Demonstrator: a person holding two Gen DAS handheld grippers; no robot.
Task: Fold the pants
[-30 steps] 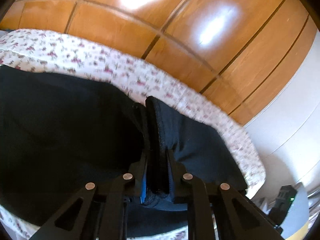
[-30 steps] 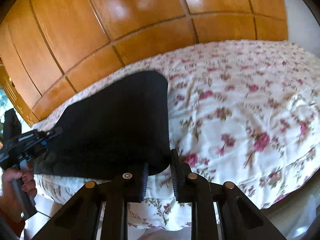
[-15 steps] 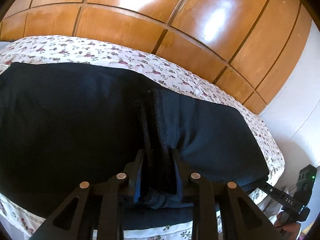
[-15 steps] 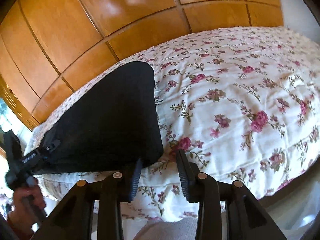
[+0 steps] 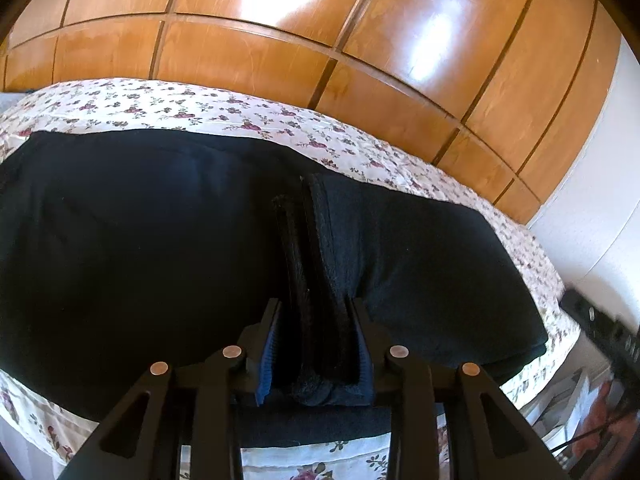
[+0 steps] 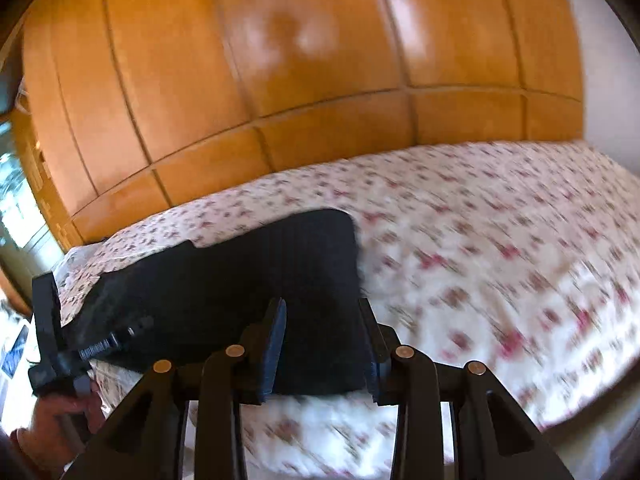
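Dark navy pants (image 5: 140,240) lie folded on the flowered bed sheet (image 5: 240,112). A bunched ridge of the fabric (image 5: 320,248) stands between the fingers of my left gripper (image 5: 314,304), whose jaws are opening; the blue pads no longer squeeze it. In the right wrist view the pants (image 6: 224,280) form a dark rectangle. My right gripper (image 6: 322,304) hovers open above their near edge with nothing between its fingers. The left gripper (image 6: 52,320) shows at the pants' far left end, held by a hand (image 6: 52,440).
Glossy wooden wardrobe doors (image 5: 280,20) rise behind the bed. The flowered sheet (image 6: 500,260) stretches bare to the right of the pants. A white wall (image 5: 600,200) stands at the bed's end. The right wrist view is motion-blurred.
My left jaws have widened around the fabric ridge and the gripper has sunk toward the bed. My right gripper has opened off the pants' corner, then lifted and swung left.
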